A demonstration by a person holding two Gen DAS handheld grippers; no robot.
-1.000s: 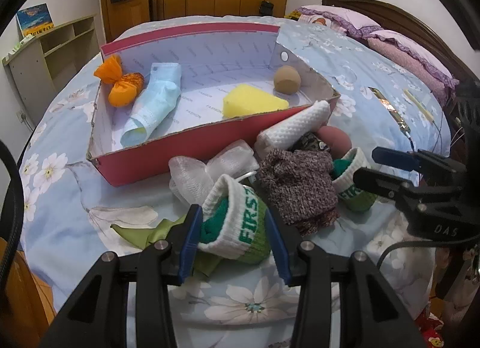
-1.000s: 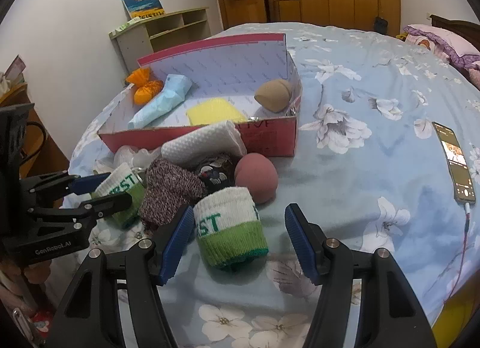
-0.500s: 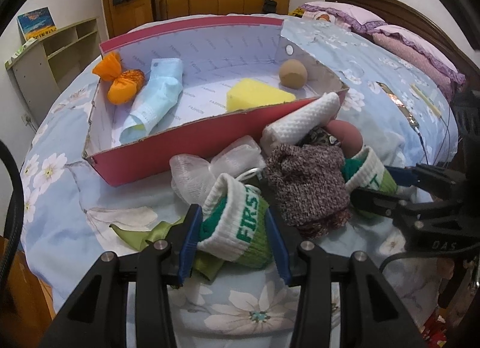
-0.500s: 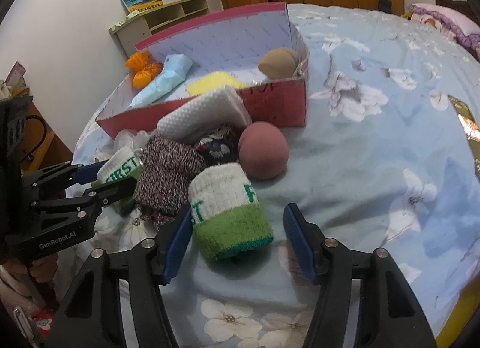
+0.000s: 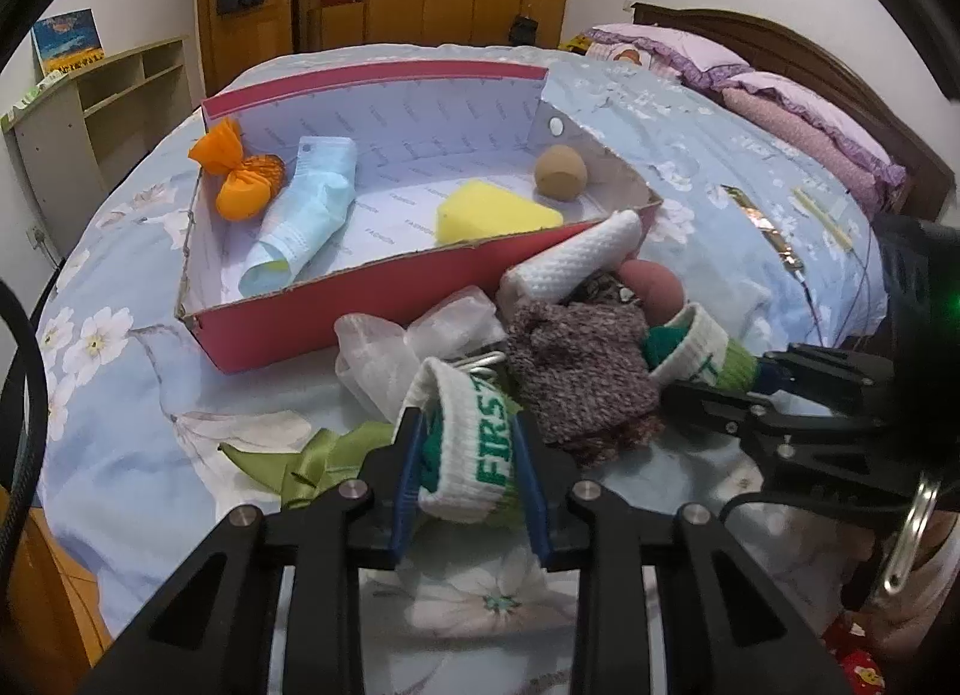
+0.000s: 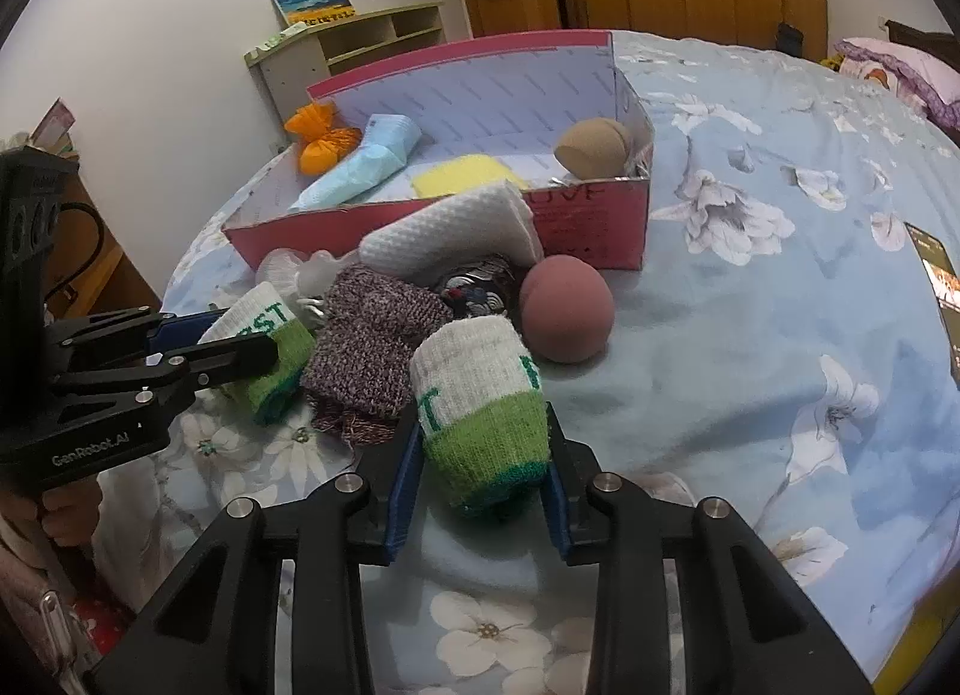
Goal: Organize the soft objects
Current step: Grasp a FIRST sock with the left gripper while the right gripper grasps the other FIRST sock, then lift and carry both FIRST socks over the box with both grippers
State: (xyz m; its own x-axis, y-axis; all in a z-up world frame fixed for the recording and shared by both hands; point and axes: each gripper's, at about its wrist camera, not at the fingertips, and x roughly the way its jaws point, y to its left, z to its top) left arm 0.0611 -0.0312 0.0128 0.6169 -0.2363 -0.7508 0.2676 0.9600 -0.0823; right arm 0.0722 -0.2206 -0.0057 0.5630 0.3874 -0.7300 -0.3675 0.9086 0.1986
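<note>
Two green-and-white rolled socks lie in a pile on the flowered bed. My left gripper (image 5: 467, 434) has its jaws closing, and the blue pads press both sides of the sock lettered "FIRST" (image 5: 474, 395). My right gripper (image 6: 482, 437) is likewise closing, pads squeezing the second sock (image 6: 474, 371). Between the two socks lie a purple knit piece (image 6: 372, 335), a white rolled cloth (image 6: 456, 227) and a pink ball (image 6: 567, 308). Behind the pile the red box (image 5: 372, 299) holds an orange pouch (image 5: 237, 179), a light blue sock (image 5: 306, 209), a yellow sponge (image 5: 486, 212) and a tan ball (image 5: 561, 170).
A clear plastic piece (image 5: 384, 347) and a green ribbon (image 5: 312, 455) lie left of the pile. A phone (image 6: 936, 281) rests on the bed at the right. Pillows (image 5: 798, 113) and a headboard are at the far right, and a low shelf (image 5: 102, 95) stands beyond the bed's left edge.
Both pairs of jaws have narrowed onto their socks. The right gripper slid forward until its sock sat between the pads. The left gripper stayed where it was.
</note>
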